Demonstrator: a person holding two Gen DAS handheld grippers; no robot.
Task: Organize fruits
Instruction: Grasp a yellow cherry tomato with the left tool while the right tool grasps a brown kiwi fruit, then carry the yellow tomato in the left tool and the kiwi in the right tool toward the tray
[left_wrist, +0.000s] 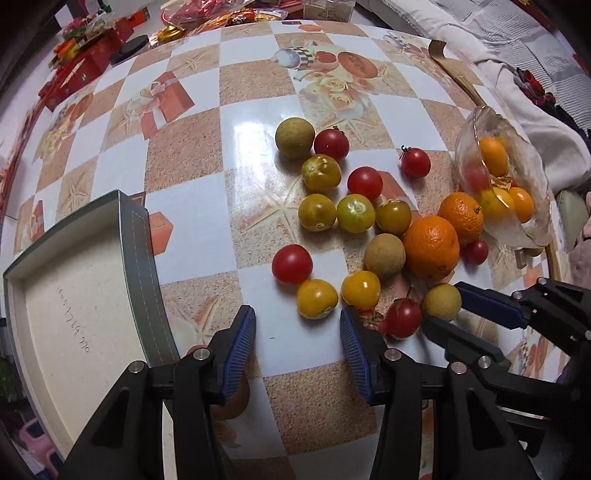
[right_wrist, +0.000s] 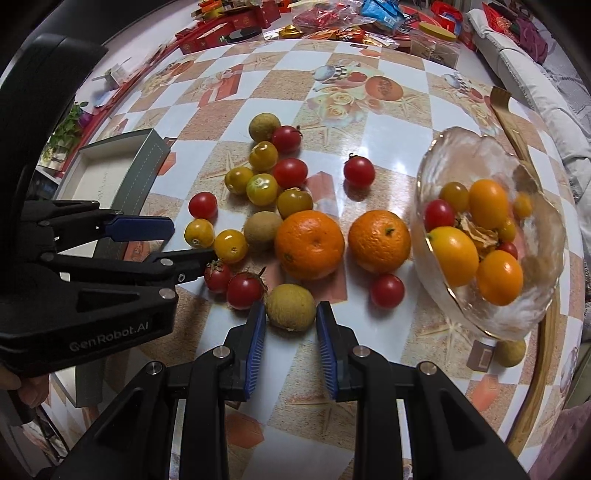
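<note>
Right wrist view shows the right gripper (right_wrist: 290, 325) low over the checked table (right_wrist: 369, 369), its blue-padded jaws parted about as wide as the tan longan (right_wrist: 290, 307) sitting just ahead of their tips; nothing is held yet. Just beyond lie two oranges (right_wrist: 309, 244), red cherry tomatoes (right_wrist: 245, 290) and yellow ones (right_wrist: 230, 245), loosely scattered, some touching. To the right a glass bowl (right_wrist: 480, 155) already holds several small fruits, and far left sits a shallow open box (right_wrist: 147, 162).

From the left wrist view, the left gripper (left_wrist: 297, 325) hovers with its jaws wide and empty, a yellow tomato (left_wrist: 317, 298) just ahead between the tips.

The longan looks light, round and firm-shelled, so it will likely roll if nudged off-centre; I'd judge a squeeze across its widest middle, pads on opposite sides, is safest. The tomatoes appear smooth, thin-skinned and soft, so they want a gentle closing. The oranges look heavier and nearly too broad for these jaws. The glass bowl seems fragile, so fruit should be set in, not dropped.
</note>
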